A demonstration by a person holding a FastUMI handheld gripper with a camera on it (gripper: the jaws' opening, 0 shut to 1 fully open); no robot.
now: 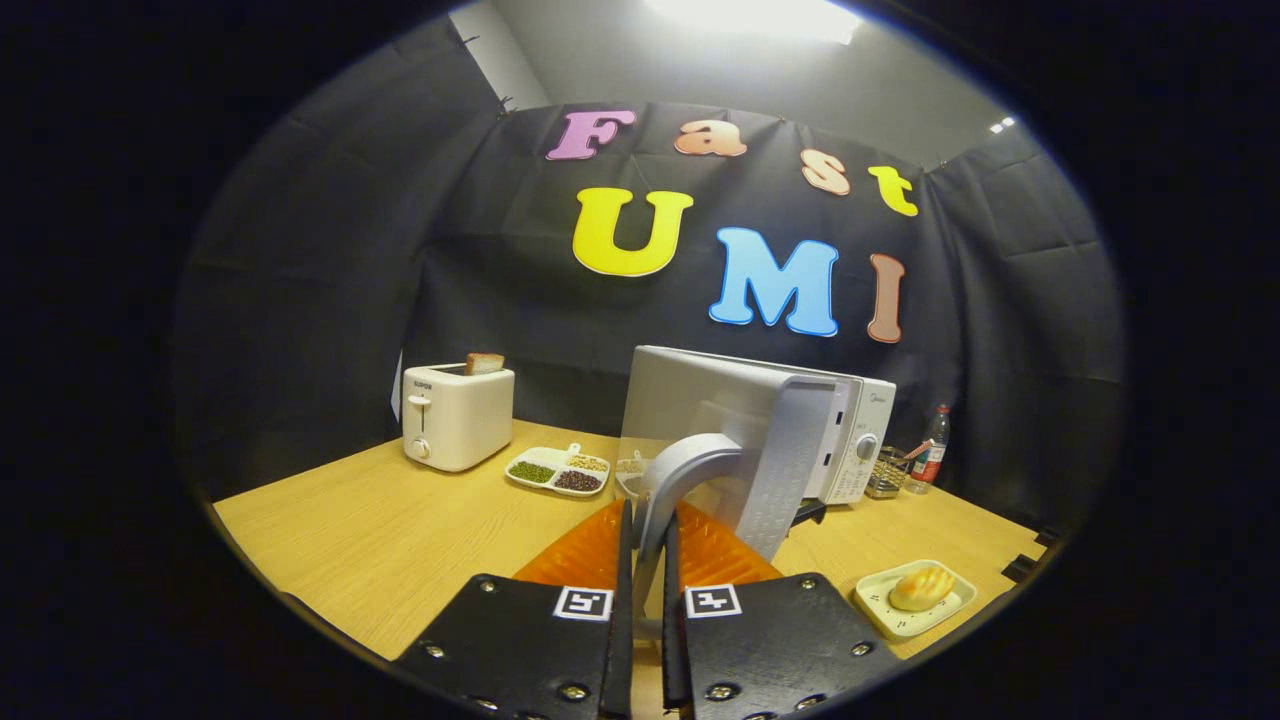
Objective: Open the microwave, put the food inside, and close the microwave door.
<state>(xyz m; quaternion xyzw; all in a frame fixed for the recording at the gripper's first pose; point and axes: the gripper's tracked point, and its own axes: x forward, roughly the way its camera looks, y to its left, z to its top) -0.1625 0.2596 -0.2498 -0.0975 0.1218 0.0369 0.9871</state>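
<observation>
A white microwave stands on the wooden table with its door swung well open toward me. My gripper is shut on the door's curved grey handle, which runs down between the two fingers. The food, a golden bread roll, lies on a pale rectangular plate on the table, to the right of the fingers and in front of the microwave. The microwave's inside is hidden behind the open door.
A white toaster with a slice of toast stands at the back left. A divided dish of beans lies beside the microwave door. A small wire basket and a bottle stand right of the microwave.
</observation>
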